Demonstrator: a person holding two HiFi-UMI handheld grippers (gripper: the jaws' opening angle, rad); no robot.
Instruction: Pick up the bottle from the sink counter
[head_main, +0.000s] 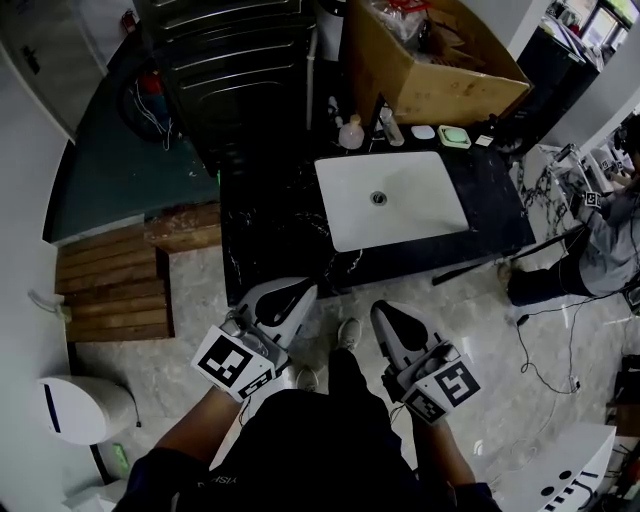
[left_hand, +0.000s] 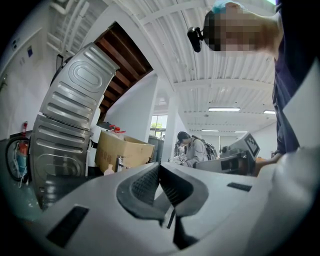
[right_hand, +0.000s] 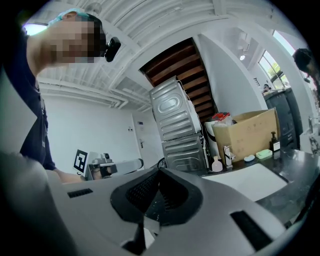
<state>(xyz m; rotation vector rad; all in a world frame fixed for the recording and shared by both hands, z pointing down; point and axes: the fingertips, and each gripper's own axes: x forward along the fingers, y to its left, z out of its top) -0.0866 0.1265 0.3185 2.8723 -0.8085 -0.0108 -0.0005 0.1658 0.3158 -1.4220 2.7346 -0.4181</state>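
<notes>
Though pressed together with nothing between them, ready enough once opened: left gripper and right gripper, held low on the near side of the counter and aimed toward the far side.

Straight ahead, well apart from both sets of tips and beyond the white sink: the bottle. Small, pale, upright, long axis vertical, cap on top. Standing on the far strip of counter, past the sink's far left corner and just left of the faucet.

Roughly midway between the two grippers, so no clearly nearer side.

Probably calls for opening one pair of jaws, reaching far over the basin and closing on the body from the side, level with the counter.

In the way: the faucet close on the right, a cardboard box just behind, a tall metal appliance off to the far left. Further right, a green soap, clear of the path. Light enough, by the look of it, to tip if nudged.
</notes>
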